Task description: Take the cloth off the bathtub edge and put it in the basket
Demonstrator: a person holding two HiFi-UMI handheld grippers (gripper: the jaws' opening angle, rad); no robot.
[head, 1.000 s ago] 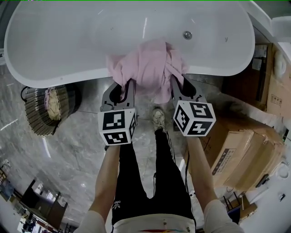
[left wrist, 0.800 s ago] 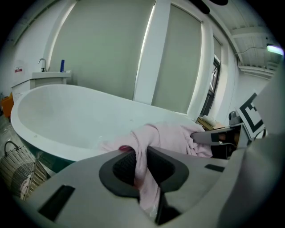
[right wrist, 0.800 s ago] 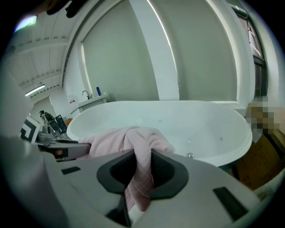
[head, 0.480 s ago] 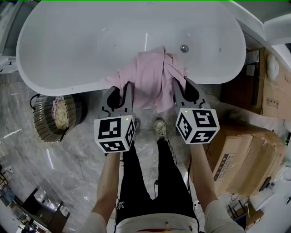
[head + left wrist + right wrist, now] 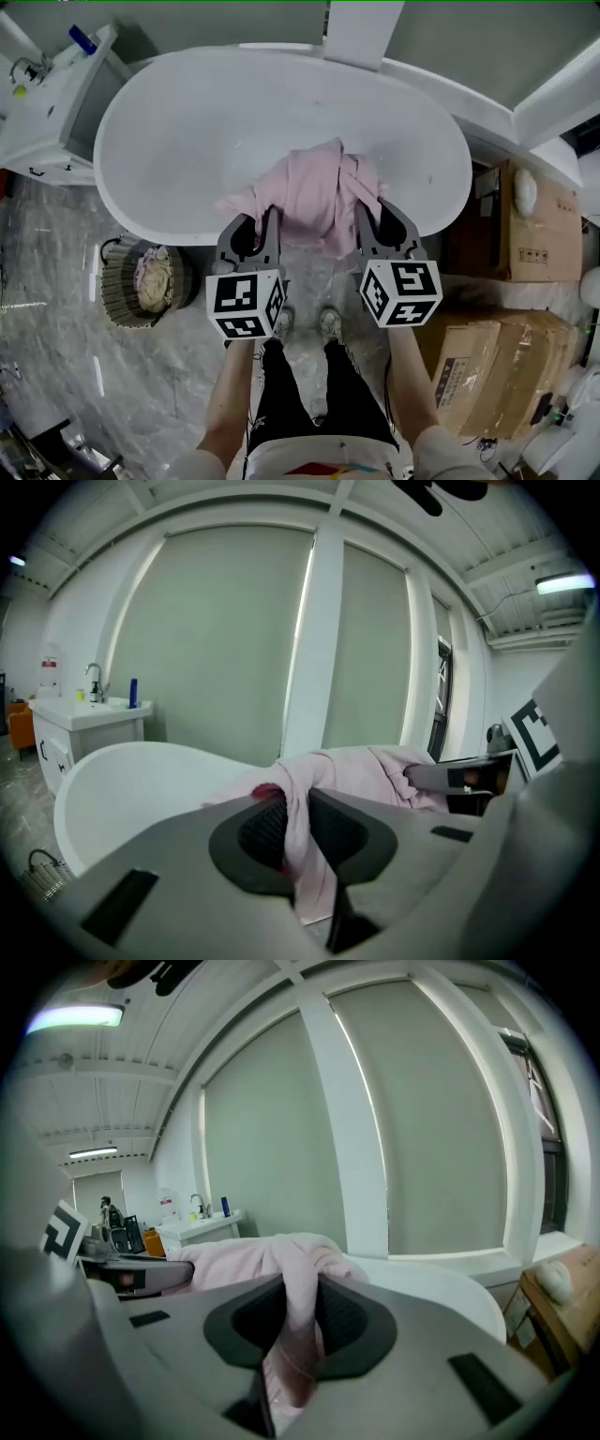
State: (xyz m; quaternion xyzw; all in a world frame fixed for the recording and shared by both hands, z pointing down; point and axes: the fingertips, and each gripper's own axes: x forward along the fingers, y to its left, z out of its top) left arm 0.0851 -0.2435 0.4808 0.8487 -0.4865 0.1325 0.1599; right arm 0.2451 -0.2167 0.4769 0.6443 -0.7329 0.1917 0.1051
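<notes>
Over bathtub [image 5: 169,150] rim | left gripper [image 5: 265,216], right gripper [image 5: 367,214] each pinch pink cloth [image 5: 314,187] (basket [image 5: 116,307] floor-left)

- One bathtub [image 5: 187,141], white.
- One cloth [image 5: 314,187], pink.
- Two grippers: the left gripper [image 5: 255,225] and the right gripper [image 5: 384,220].
- Two marker cubes: the left cube [image 5: 246,302] and the right cube [image 5: 401,292].
- One basket [image 5: 114,291], wicker, holding one pale bundle [image 5: 155,279].
- Two cardboard boxes made out: the upper box [image 5: 530,234] and the lower box [image 5: 492,366].
- One vanity unit [image 5: 47,122], bearing one blue bottle [image 5: 82,39].
- Two shoes: the left shoe [image 5: 281,323] and the right shoe [image 5: 330,323].
</notes>
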